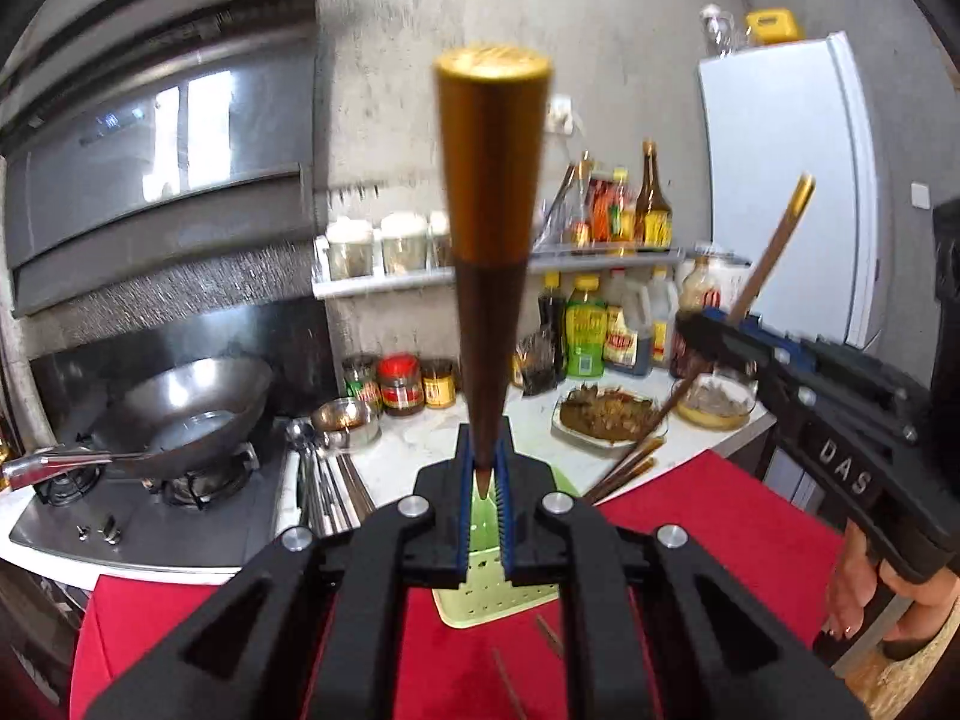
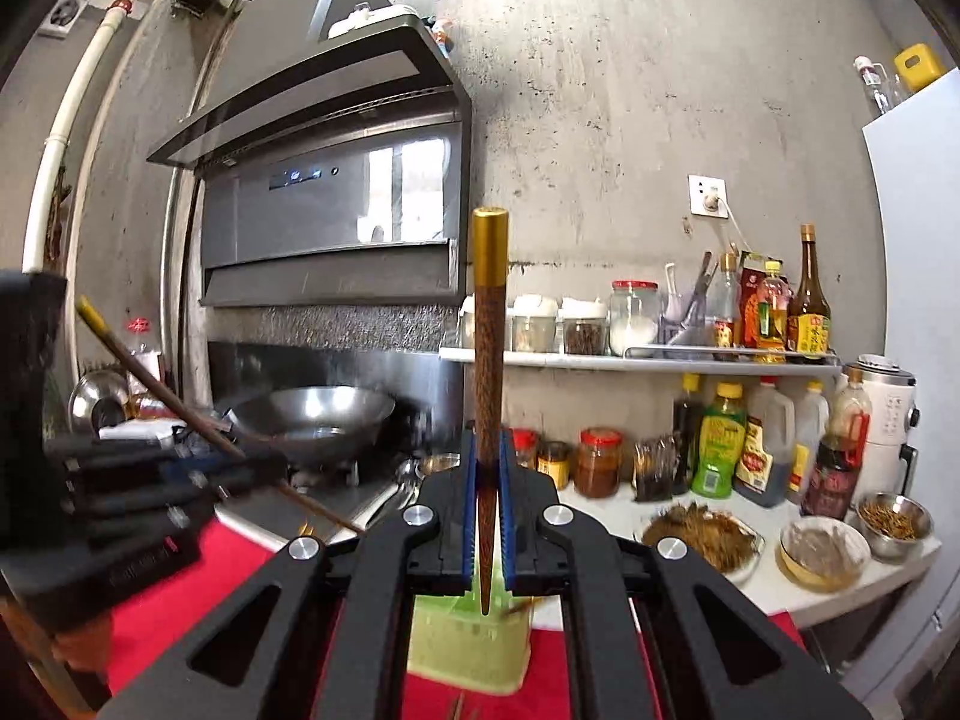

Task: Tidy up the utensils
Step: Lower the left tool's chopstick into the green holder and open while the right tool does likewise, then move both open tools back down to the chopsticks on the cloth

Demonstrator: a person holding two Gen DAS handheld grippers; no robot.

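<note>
My left gripper (image 1: 486, 450) is shut on the thin end of a brown chopstick with a gold cap (image 1: 489, 180), which stands up toward the camera. Below it a pale green perforated utensil holder (image 1: 492, 588) sits on a red cloth (image 1: 720, 528). At the right, my right gripper (image 1: 717, 330) grips a second gold-capped chopstick (image 1: 774, 240). In the right wrist view that gripper (image 2: 487, 462) is shut on its upright chopstick (image 2: 489, 330) above the holder (image 2: 468, 648). The left gripper (image 2: 258, 465) shows at the left with its slanted chopstick (image 2: 156, 384).
More brown chopsticks (image 1: 636, 456) slant out behind my left gripper, and loose ones (image 1: 549, 636) lie on the cloth. Metal spoons (image 1: 312, 468) lie beside the stove with a wok (image 1: 186, 414). A plate of food (image 1: 606, 414), jars, bottles and a white fridge (image 1: 780, 192) crowd the counter.
</note>
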